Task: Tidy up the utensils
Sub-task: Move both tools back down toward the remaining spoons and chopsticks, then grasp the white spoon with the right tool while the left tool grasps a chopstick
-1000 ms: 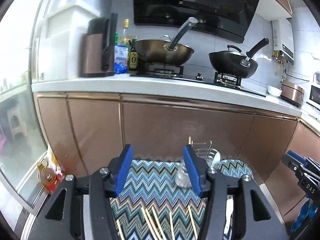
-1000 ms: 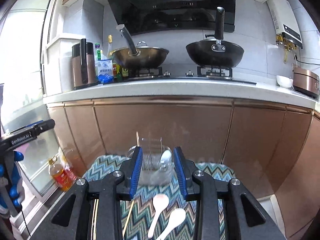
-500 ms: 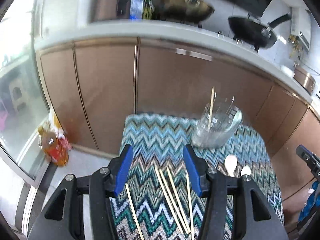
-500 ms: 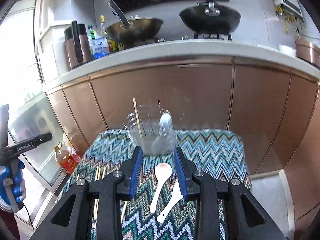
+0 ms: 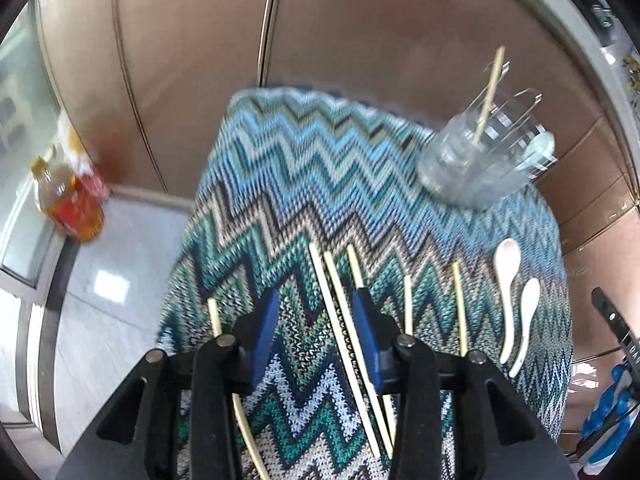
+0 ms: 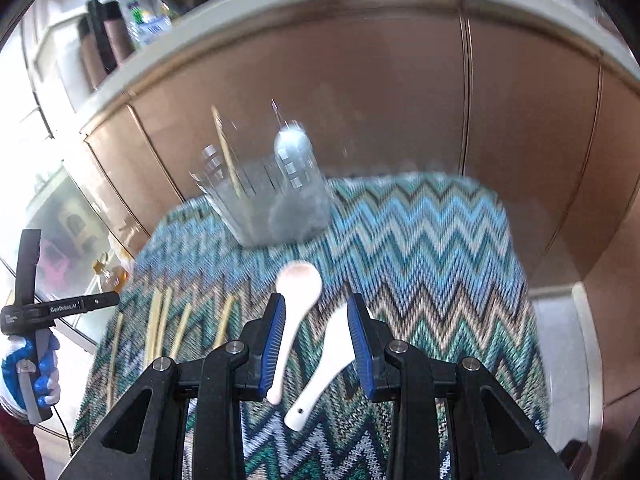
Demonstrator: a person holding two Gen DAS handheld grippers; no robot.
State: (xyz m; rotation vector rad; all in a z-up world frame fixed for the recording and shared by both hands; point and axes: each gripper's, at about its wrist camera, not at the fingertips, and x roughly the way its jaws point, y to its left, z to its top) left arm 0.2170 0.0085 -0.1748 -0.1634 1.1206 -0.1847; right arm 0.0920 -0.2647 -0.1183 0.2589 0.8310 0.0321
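Several wooden chopsticks lie on a zigzag-patterned cloth. My left gripper is open just above them, with two chopsticks between its blue pads. Two white spoons lie side by side; they also show in the left wrist view. My right gripper is open over the spoons, empty. A clear glass holder at the far side holds one chopstick and a spoon; it also shows in the left wrist view.
Brown cabinet fronts stand close behind the table under a white counter. An orange bottle stands on the floor at the left. The other hand-held gripper shows at the left edge of the right wrist view.
Both grippers have tilted down and come closer to the table. The left now hangs over the chopsticks, the right over the two spoons. Both stay open.
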